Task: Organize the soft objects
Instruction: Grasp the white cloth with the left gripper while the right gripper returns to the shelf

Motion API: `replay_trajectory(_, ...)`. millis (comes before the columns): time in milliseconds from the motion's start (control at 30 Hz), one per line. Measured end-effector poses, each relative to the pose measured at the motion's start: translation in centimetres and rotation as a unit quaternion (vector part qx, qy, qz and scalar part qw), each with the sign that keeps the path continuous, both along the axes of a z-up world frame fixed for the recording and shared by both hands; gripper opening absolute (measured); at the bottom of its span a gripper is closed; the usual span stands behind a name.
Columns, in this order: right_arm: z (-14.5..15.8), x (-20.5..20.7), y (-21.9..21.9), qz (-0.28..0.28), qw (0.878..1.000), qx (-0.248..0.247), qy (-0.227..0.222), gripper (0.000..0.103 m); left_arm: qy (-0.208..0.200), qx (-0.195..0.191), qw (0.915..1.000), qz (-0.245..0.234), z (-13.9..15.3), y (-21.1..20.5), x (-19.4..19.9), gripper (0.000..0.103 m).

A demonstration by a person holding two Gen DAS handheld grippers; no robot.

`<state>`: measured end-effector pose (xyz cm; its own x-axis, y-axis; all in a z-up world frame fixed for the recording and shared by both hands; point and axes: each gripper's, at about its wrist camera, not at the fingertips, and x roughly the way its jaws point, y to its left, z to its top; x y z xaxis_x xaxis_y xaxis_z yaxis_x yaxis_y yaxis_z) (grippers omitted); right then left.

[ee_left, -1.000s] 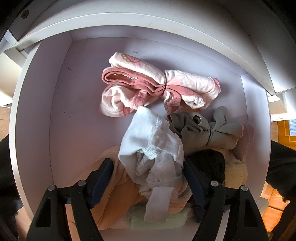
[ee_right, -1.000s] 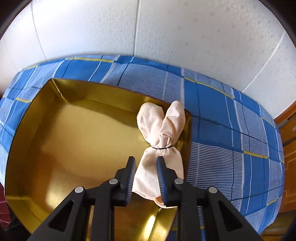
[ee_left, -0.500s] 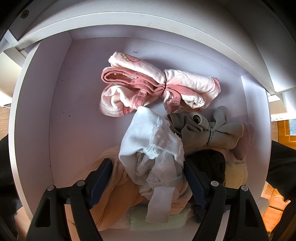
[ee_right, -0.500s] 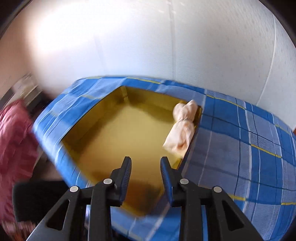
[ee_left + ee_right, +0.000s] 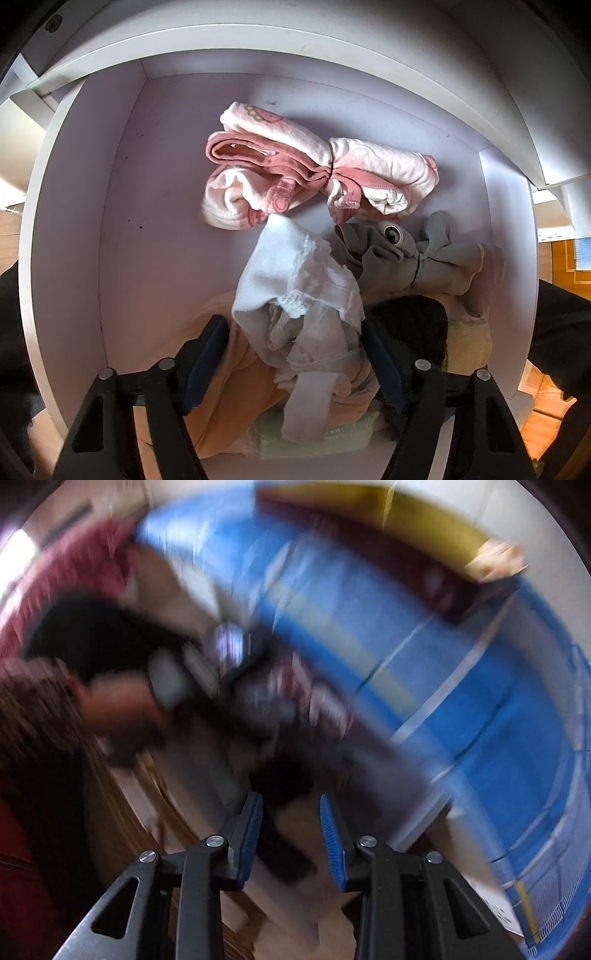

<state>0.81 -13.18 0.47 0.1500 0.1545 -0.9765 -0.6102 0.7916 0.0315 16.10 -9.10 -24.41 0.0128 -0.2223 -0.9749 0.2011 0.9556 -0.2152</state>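
left wrist view: the left gripper (image 5: 295, 354) points down into the white drawer (image 5: 70, 229) with its jaws closing around the white bundle (image 5: 295, 291), which sits on a peach cloth (image 5: 236, 398) near the pink bundle (image 5: 295, 173) and grey bundle (image 5: 406, 254); the pads don't look pressed in yet, so i'd bite low on the thick middle and not snag the peach layer underneath. right wrist view: it's all motion blur, but the right gripper (image 5: 291, 834) has its jaws slightly apart with nothing between them. there's a peach bundle (image 5: 495, 561) in the gold box (image 5: 424, 517) on the blue cloth (image 5: 480, 709), so that's probably where the white one goes next.
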Motion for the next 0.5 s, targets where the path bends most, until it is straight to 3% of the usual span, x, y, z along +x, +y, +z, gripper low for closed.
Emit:
replay_trajectory(100,-4.8,0.1,1.2,-0.012,0.998,-0.041,0.049,0.032,-0.001,0.000,1.0000,-0.003,0.1,0.1,0.0,0.072)
replay_trajectory(267,-11.2,1.2,1.7,-0.063,0.992,-0.055,0.091,0.034,-0.002,-0.006,1.0000,-0.002,0.5,0.2,0.1,0.065)
replay_trajectory(400,-14.0,1.6,2.6,-0.062,0.991,-0.103,0.061,0.035,-0.006,-0.012,0.9999,0.000,0.9,0.5,0.2,0.060)
replay_trajectory(500,-14.4,1.9,3.3,-0.045,0.992,-0.113,0.027,0.036,-0.004,-0.017,0.9998,0.003,1.2,0.7,0.2,0.058)
